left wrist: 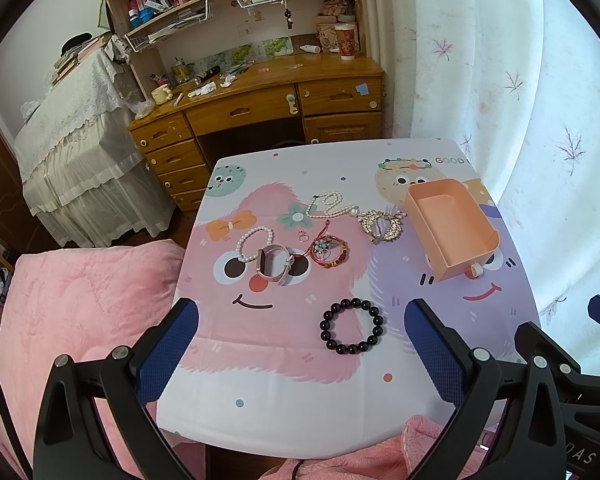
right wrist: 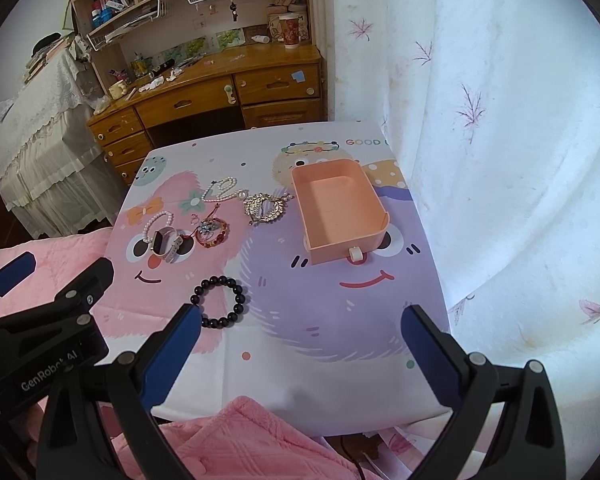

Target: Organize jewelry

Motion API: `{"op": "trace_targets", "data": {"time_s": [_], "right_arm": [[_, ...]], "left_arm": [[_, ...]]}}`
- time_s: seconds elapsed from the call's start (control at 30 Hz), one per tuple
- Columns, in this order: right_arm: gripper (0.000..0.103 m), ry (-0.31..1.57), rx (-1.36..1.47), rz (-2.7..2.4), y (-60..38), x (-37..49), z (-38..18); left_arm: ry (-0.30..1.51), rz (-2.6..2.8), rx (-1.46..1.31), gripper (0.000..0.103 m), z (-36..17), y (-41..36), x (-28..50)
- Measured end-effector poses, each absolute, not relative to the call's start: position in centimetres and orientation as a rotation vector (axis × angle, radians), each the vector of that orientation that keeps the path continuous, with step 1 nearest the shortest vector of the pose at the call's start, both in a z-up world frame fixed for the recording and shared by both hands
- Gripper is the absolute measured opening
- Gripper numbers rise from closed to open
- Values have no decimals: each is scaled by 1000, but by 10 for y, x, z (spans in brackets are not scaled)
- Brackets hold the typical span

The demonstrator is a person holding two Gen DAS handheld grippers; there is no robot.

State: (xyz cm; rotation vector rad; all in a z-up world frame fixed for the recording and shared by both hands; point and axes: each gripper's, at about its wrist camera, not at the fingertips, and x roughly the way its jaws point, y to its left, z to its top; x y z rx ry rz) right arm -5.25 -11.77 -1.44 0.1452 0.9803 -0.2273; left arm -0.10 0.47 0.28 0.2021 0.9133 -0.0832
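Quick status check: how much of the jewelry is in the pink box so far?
None yet: the pink box looks empty. Both the left gripper and right gripper are open, holding nothing. Still on the table: black bead bracelet, watch, pearl necklace, gold brooch, red bracelets.

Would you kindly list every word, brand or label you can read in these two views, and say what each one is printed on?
"GOOD": on the cartoon tablecloth, far edge; cut off after that in both views.
"GenRobot AI": on the left gripper body, seen from the right wrist view.
"DAS": partial letters on the right gripper body, at the left wrist view's corner.
Book spines and the red cup on the desk: too small to read.
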Motion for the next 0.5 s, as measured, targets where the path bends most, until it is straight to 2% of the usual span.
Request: {"op": "trace_targets", "data": {"time_s": [0.5], "right_arm": [[101, 987, 152, -212, -119, -48, -19]], "left_arm": [[916, -82, 203, 102, 3, 7, 1]]}}
